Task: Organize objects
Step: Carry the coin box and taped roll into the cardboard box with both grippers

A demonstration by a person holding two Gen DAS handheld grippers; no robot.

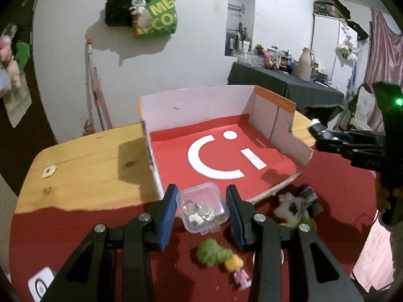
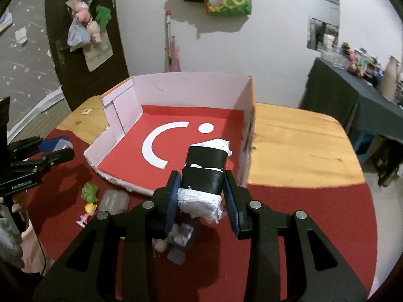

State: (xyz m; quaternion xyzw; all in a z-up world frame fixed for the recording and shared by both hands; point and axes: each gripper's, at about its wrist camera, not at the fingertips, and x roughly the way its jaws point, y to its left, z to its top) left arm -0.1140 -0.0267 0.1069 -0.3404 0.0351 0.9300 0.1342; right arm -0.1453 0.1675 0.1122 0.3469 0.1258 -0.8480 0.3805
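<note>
Box (image 1: 274, 115) interior showed only its red floor sheet; nothing had been put inside, so the sorting looked barely begun.

Left tool (image 1: 201, 211) held a small clear case (image 1: 201, 207) of glassy beads between its blue pads, low over the red cloth at the box's open front edge. The pads sat against the case's sides, though the exact contact was hard to read.

Right tool (image 2: 202, 193) was clamped on a black-taped paper bundle (image 2: 202, 176), lifted and poking out over the box's near right corner.

Left to do, judging by the layout: both carried items to set down, then the loose pieces on the cloth.

Left wrist view alone showed the beads and a black-and-white plush (image 1: 292, 207) beside a stick (image 1: 274, 188) at the box front. Right wrist view alone showed a flat clear lid (image 2: 114, 200) lying next to the green-haired doll (image 2: 88, 201), and some grey-white item under the tool, too blurred to name. The doll also appeared under the left tool on the bench (image 1: 83, 163).
</note>
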